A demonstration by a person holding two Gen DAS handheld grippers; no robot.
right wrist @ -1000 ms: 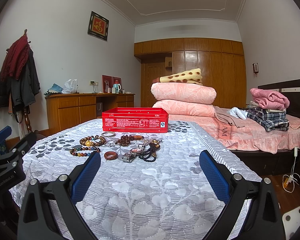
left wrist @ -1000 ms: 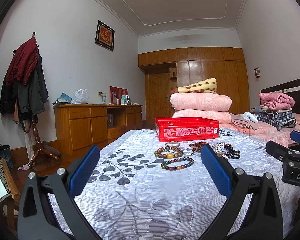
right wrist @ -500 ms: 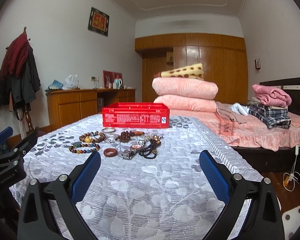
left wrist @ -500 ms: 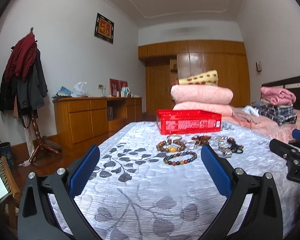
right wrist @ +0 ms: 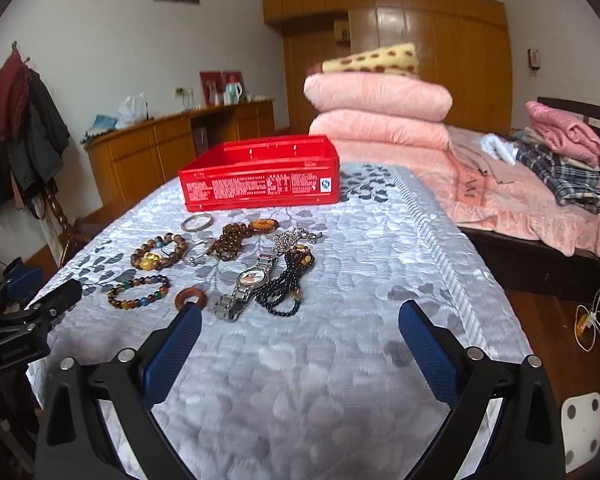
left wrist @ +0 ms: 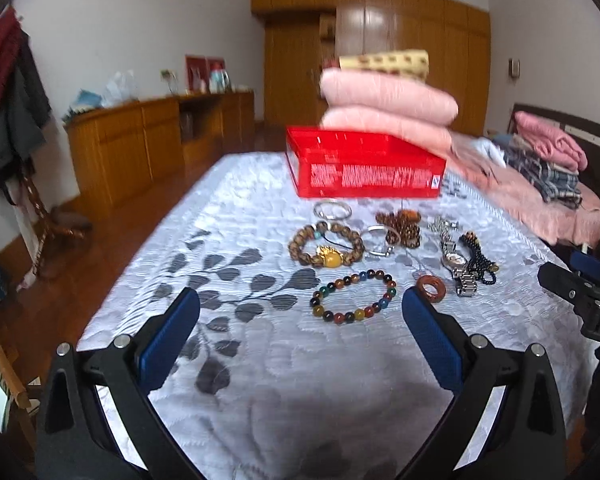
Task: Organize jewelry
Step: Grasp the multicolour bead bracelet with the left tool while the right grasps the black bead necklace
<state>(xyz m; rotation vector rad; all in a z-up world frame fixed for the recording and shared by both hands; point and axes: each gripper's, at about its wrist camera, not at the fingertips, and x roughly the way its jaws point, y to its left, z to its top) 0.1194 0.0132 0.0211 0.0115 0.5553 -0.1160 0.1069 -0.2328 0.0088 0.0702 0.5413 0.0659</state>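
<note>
I hold both the left gripper (left wrist: pixel 300 312) and the right gripper (right wrist: pixel 300 328) spread wide and empty above the grey leaf-patterned quilt (right wrist: pixel 340 360). The loose jewelry lies in a cluster before the shallow red plastic box (right wrist: pixel 260 178), with the multicoloured bead bracelet (left wrist: pixel 353 297) nearest my left fingers. The left view is blurred, and my right gripper's blue pad (right wrist: pixel 172 354) cuts off the near edge of the brown wooden ring (right wrist: pixel 191 297).

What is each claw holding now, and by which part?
Nothing. The left claw and the right claw are both open and empty; the jewelry lies on the bed.

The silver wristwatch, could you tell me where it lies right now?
In the right wrist view the silver wristwatch lies on the bedspread, between the brown ring to its left and the black bead strand to its right.
</note>
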